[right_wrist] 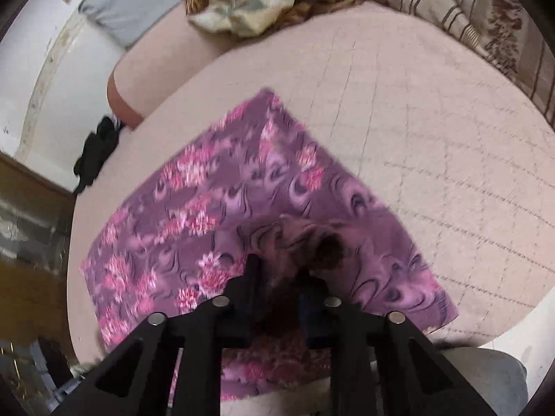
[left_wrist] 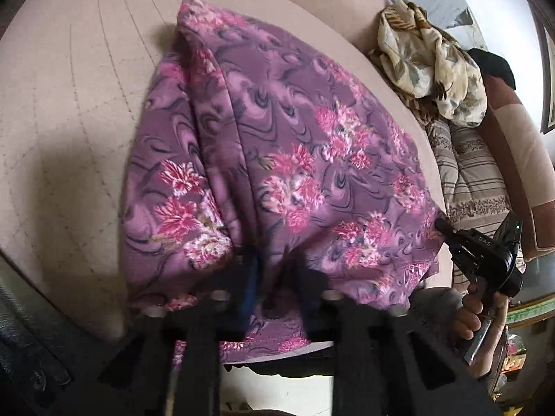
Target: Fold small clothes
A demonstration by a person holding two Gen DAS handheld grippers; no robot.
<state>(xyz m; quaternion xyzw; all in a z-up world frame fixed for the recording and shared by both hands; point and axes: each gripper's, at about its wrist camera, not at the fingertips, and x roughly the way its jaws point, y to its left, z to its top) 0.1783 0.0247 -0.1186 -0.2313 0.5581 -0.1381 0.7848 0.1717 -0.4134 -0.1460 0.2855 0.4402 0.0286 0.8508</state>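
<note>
tongs nearly closed, left tongs (left_wrist: pixel 270 267) and right tongs (right_wrist: pixel 277 274) apparently pinching garment (left_wrist: pixel 277 159)

The left gripper (left_wrist: pixel 274 270) points forward and slightly down, its two black fingers (left_wrist: pixel 239 277) close together with purple cloth pinched between them. The right gripper (right_wrist: pixel 281 277) is posed the same way, its fingers (right_wrist: pixel 251 274) closed on a bunched fold of cloth. In the left wrist view, the right hand (left_wrist: pixel 475 315) wraps the handle of its gripper.
</note>
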